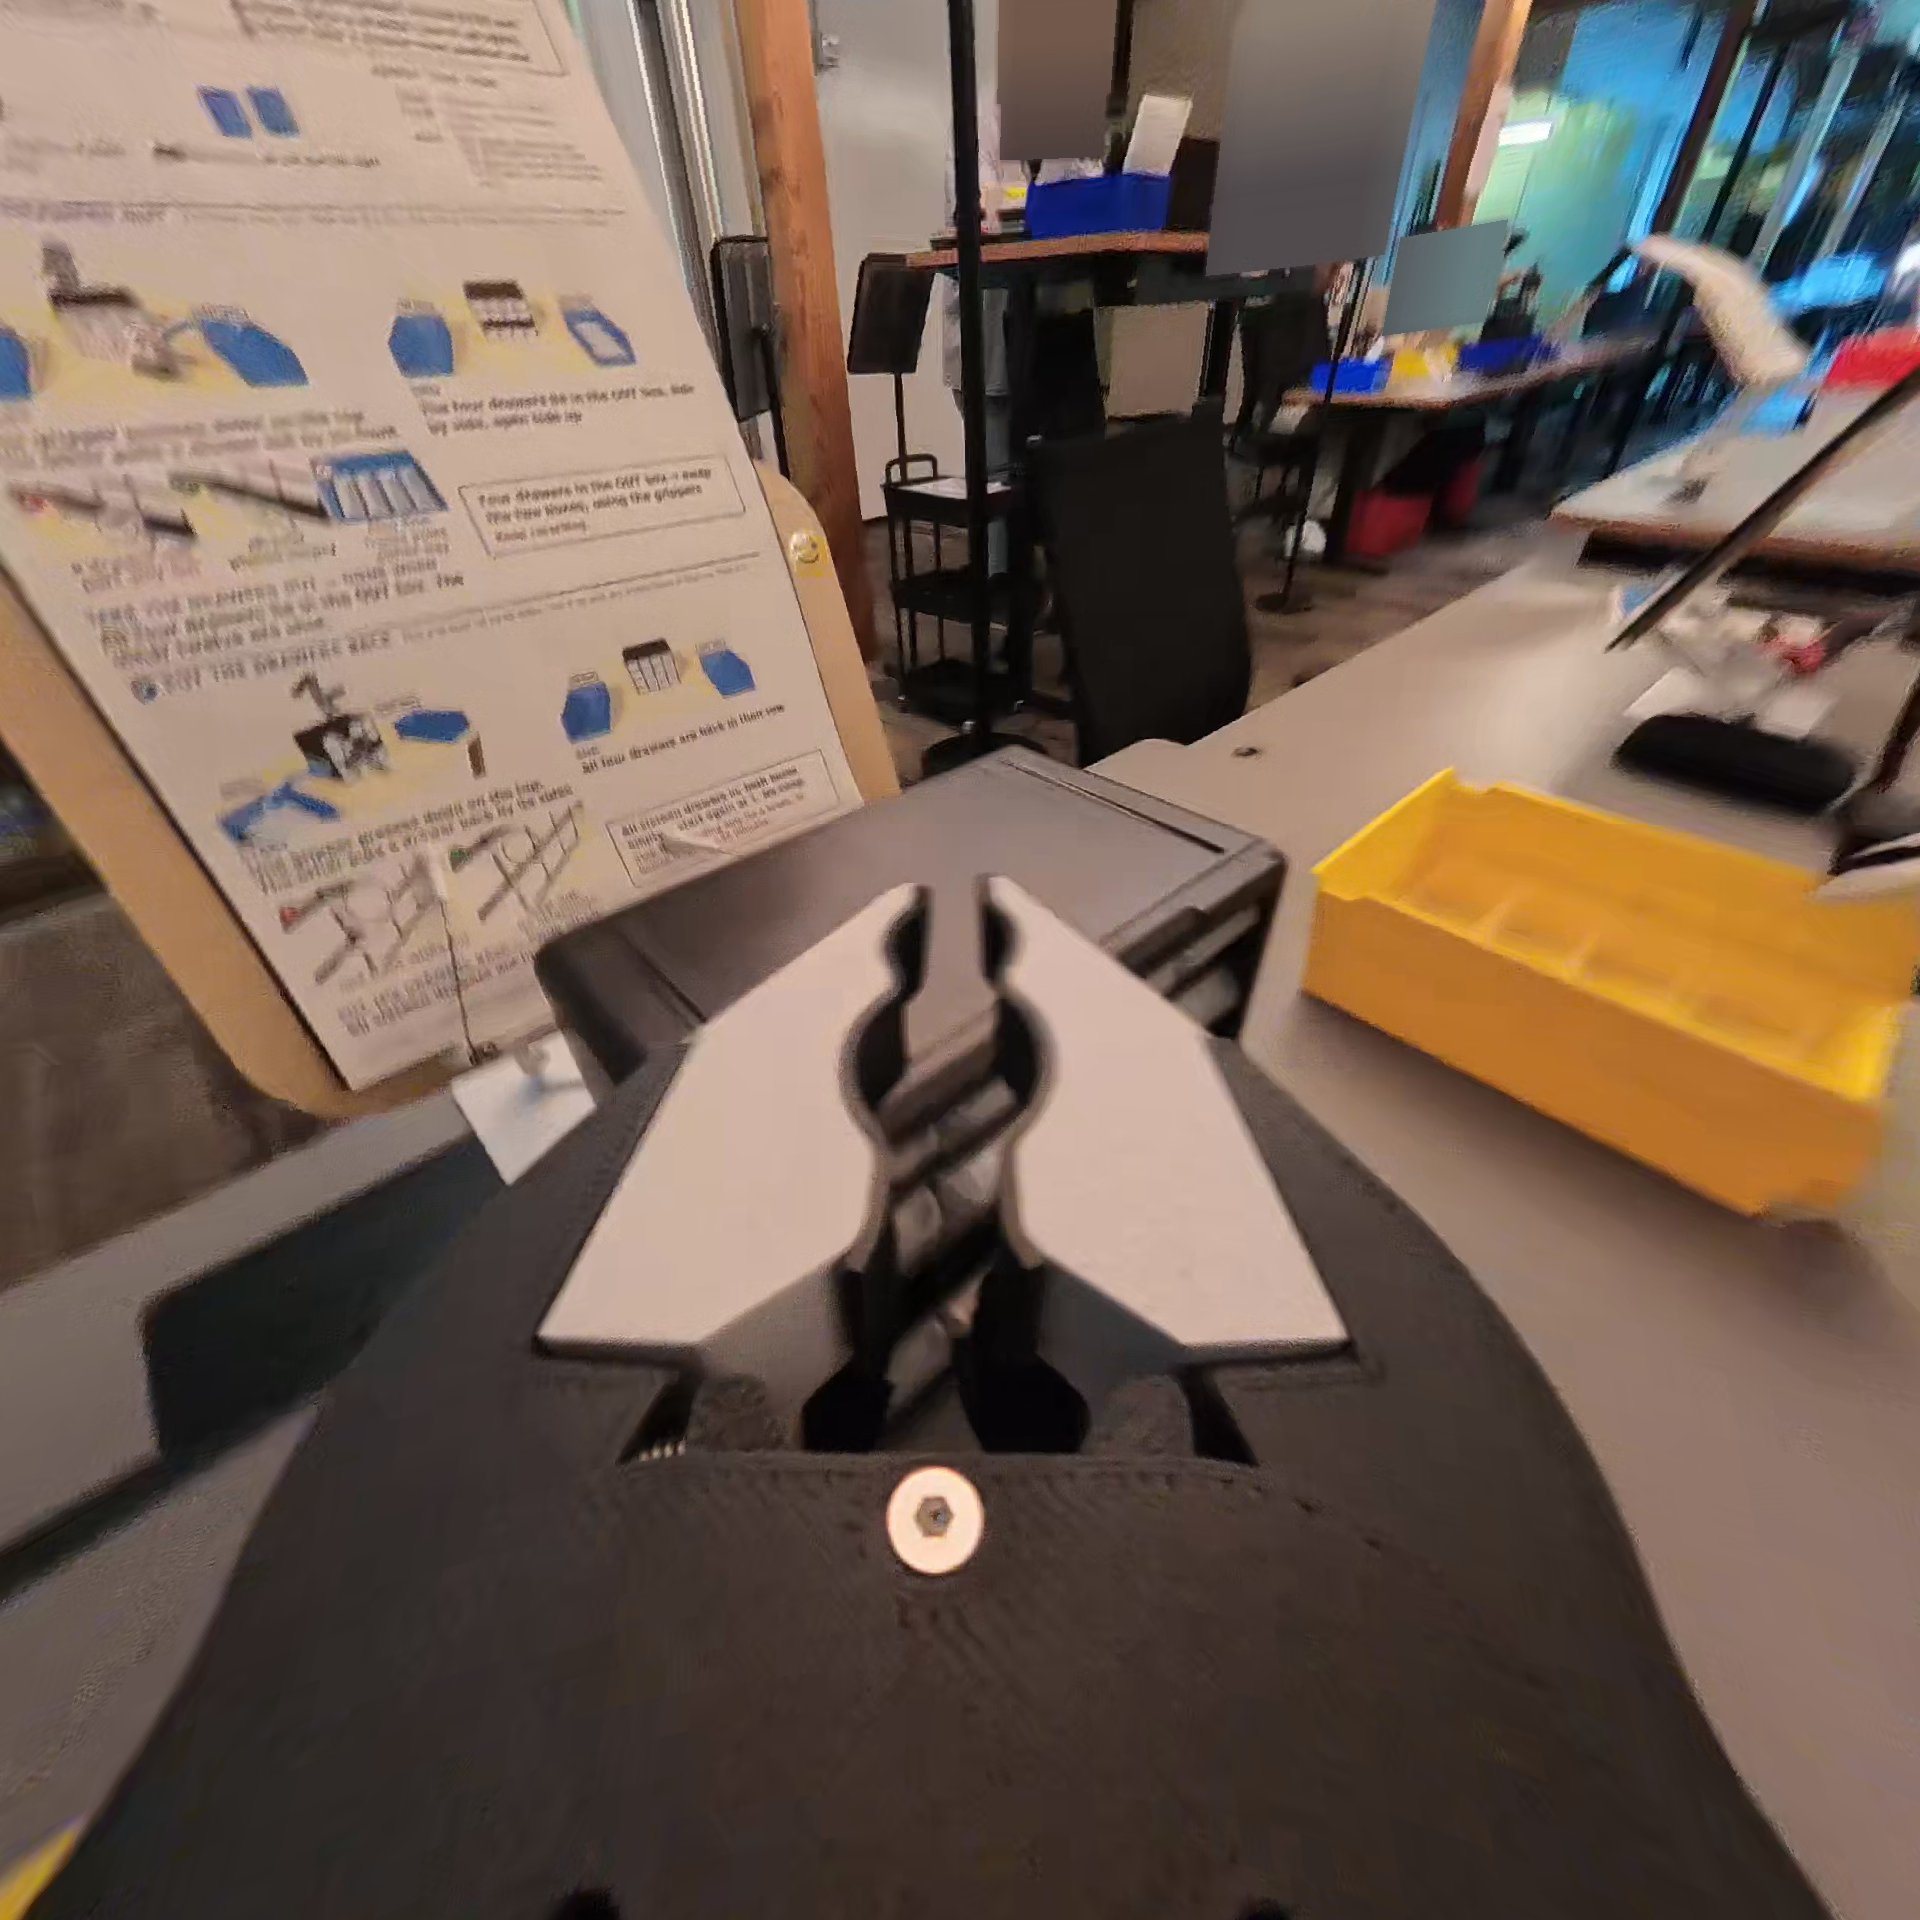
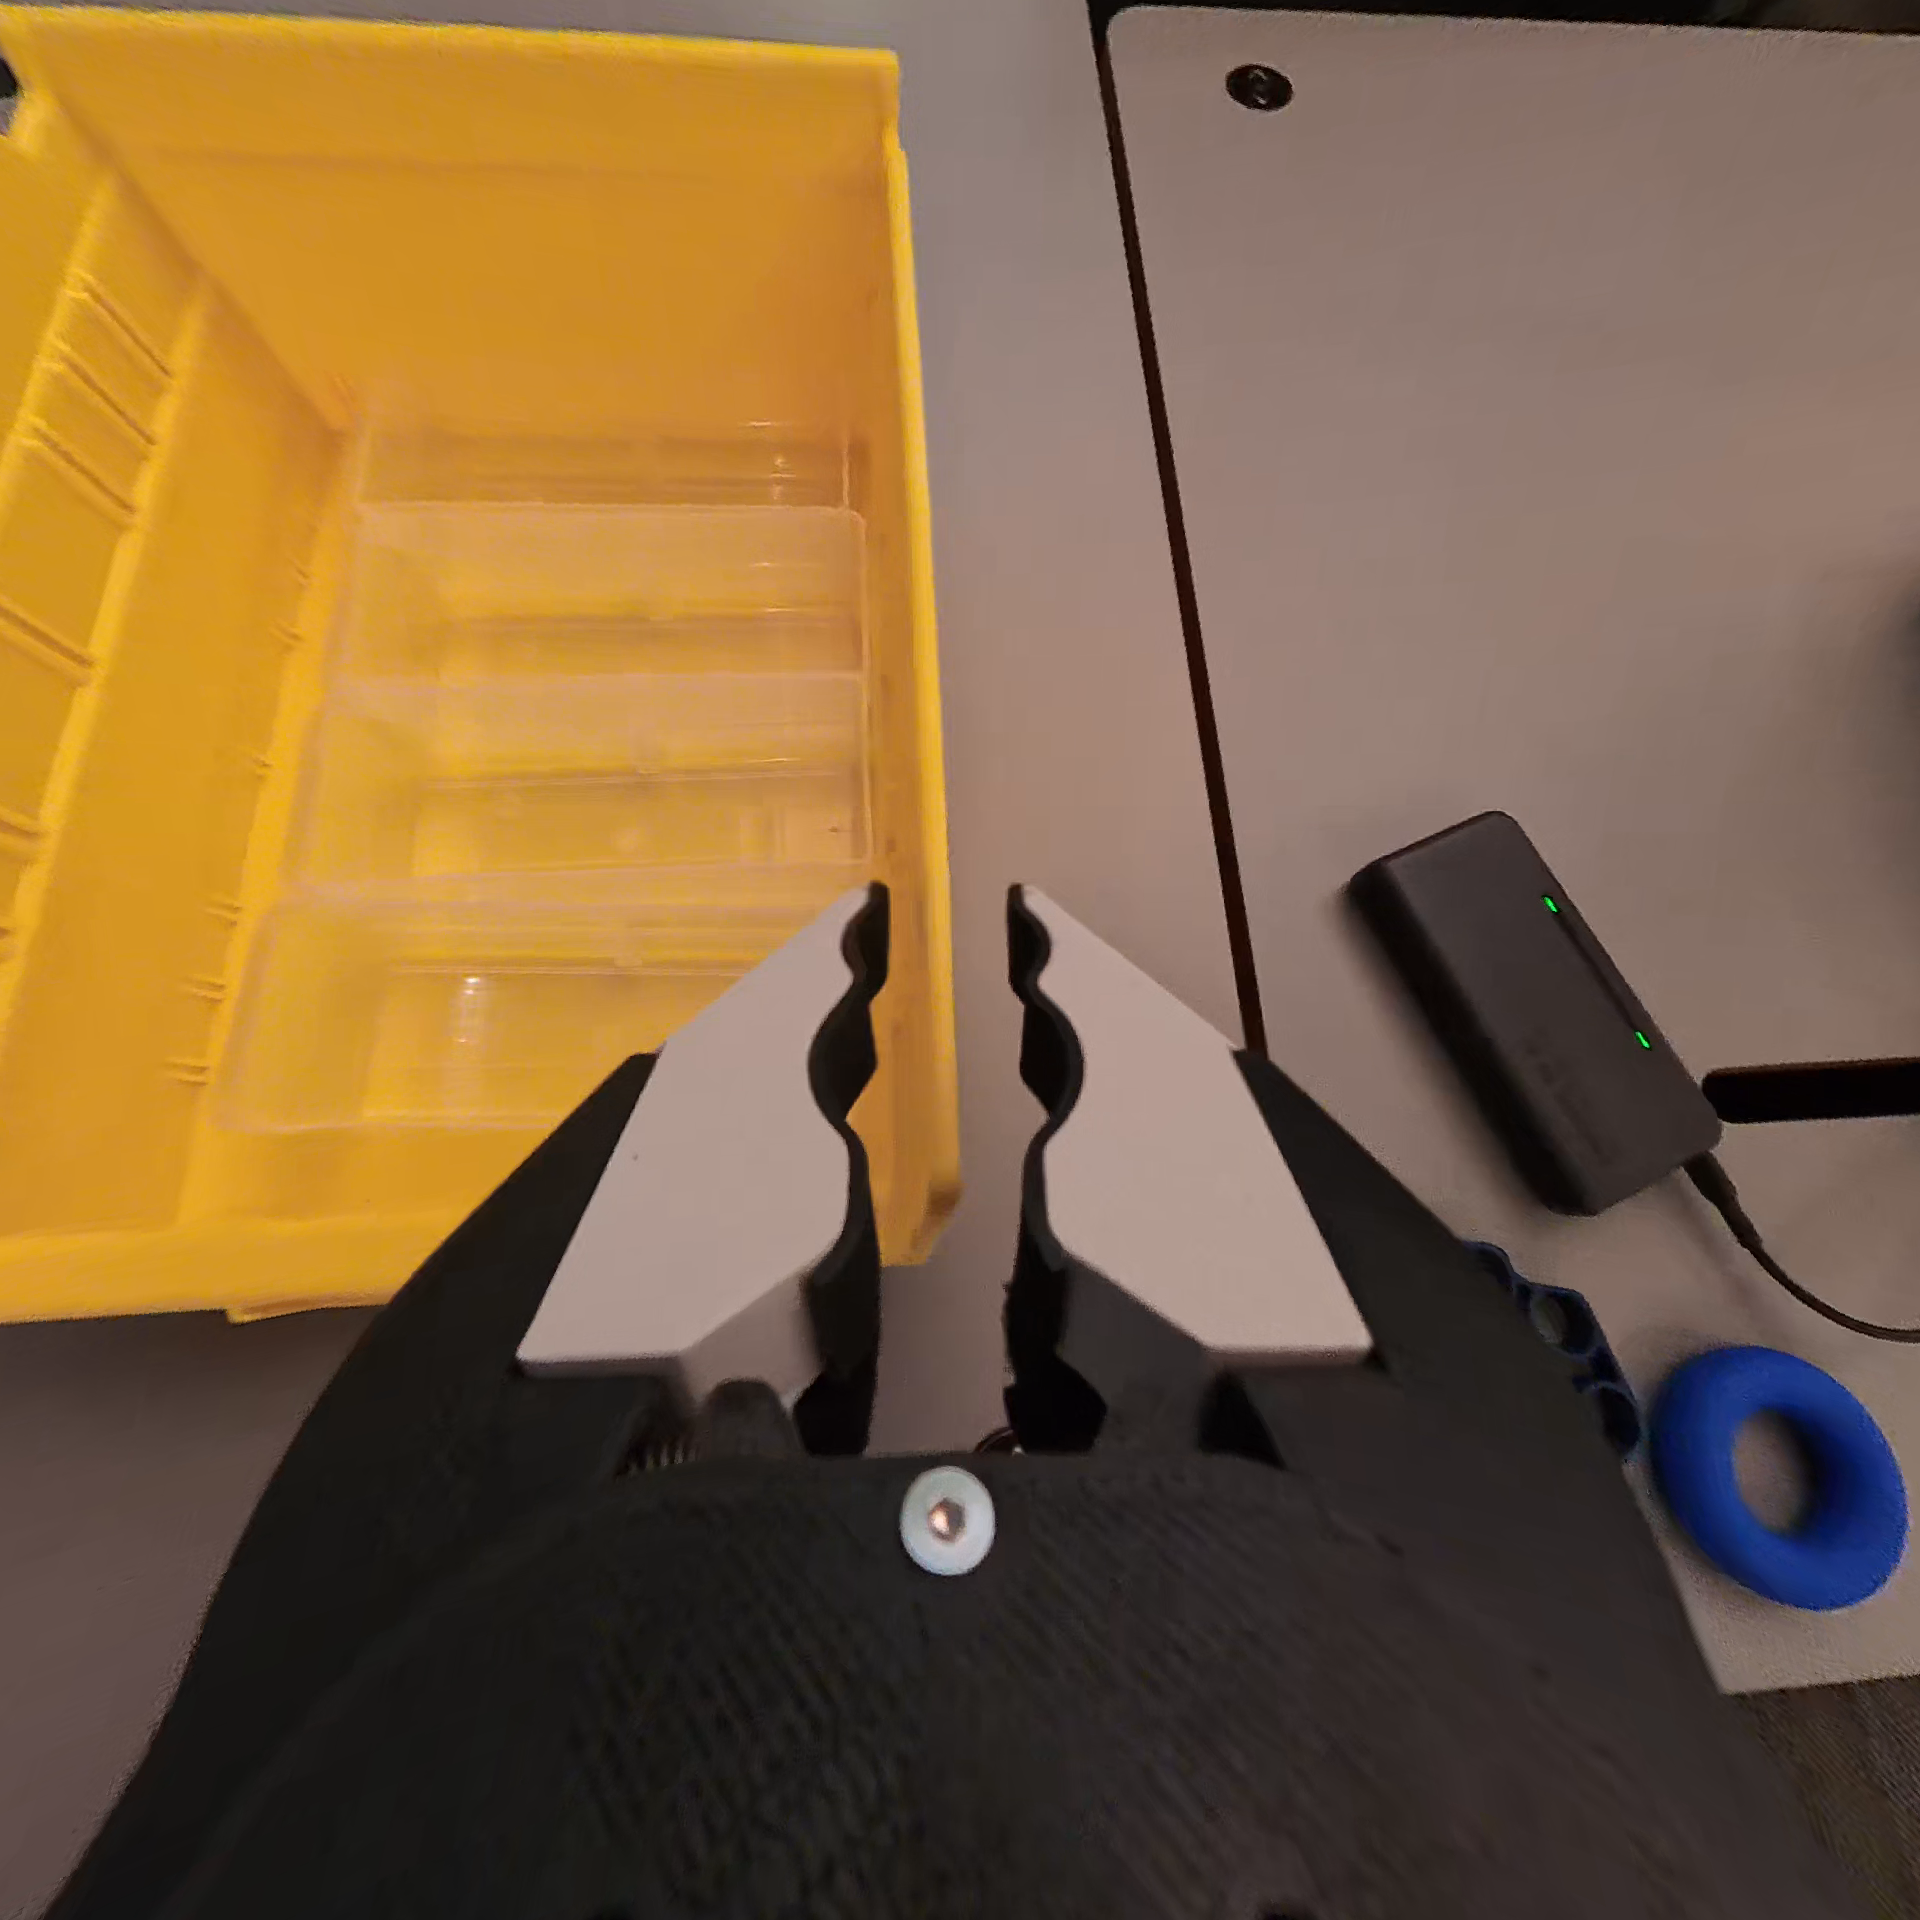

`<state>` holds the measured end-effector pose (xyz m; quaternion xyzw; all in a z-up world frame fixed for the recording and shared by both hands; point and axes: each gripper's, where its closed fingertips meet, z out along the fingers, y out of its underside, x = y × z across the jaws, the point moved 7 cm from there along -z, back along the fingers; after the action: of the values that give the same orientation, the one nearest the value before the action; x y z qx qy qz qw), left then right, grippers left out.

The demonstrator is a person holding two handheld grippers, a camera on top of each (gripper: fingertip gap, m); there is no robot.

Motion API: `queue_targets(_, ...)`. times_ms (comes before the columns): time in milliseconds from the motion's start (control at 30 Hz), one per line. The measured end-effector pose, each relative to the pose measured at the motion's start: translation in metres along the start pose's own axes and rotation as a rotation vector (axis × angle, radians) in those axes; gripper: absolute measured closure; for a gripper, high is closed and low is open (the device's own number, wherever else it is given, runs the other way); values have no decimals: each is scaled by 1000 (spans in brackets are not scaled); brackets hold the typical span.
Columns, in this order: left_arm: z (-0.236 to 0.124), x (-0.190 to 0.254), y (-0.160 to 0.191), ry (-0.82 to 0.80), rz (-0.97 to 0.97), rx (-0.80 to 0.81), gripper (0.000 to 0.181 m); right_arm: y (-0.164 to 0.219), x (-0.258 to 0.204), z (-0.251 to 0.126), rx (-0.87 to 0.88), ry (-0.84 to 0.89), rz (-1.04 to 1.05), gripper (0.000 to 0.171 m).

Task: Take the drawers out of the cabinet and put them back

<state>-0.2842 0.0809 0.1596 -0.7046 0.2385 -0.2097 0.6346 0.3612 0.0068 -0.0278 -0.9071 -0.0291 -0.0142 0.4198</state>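
Right wrist view: four clear drawers (image 2: 603, 769) side by side in yellow bin (image 2: 468, 229); right gripper (image 2: 945, 904) parted, empty. Left gripper (image 1: 951, 894) nearly closed over black cabinet (image 1: 935, 862), gripping nothing.

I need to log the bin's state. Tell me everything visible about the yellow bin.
The yellow bin is an open-topped, opaque plastic box with ribbed inner walls, resting upright on the grey table, right of the black cabinet. Four clear drawers lie side by side inside, open side up. Nothing grips it.
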Motion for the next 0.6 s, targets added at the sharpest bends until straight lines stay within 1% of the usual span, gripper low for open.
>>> queue_targets(33, -14, 1, 4, -19, -54, -26, 153, 2, 2, 3, -7, 9, -4, 153)
queue_targets(67, -28, 1, 11, -52, -94, -67, 136, 3, 1, 5, -3, -14, -5, 157)
queue_targets(100, -43, 0, 18, -93, -114, -116, 124, 5, -2, 7, 2, -48, 1, 165)
queue_targets(133, -60, -1, 24, -147, -124, -152, 116, 7, -2, 9, 5, -52, 11, 165)
queue_targets(267, -151, -19, 46, -461, -127, -139, 114, 11, -1, 11, 74, -106, 65, 167)
queue_targets(367, -223, -52, 90, -728, -99, -255, 101, 19, -3, 4, 91, -181, 112, 169)
queue_targets(433, -268, -78, 123, -865, -111, -318, 98, 26, -6, -3, 99, -180, 100, 168)
queue_targets(533, -310, -105, 165, -919, -186, -313, 94, 36, -16, -17, 94, -148, 77, 168)
queue_targets(600, -321, -114, 183, -899, -205, -287, 90, 43, -24, -27, 90, -143, 74, 167)
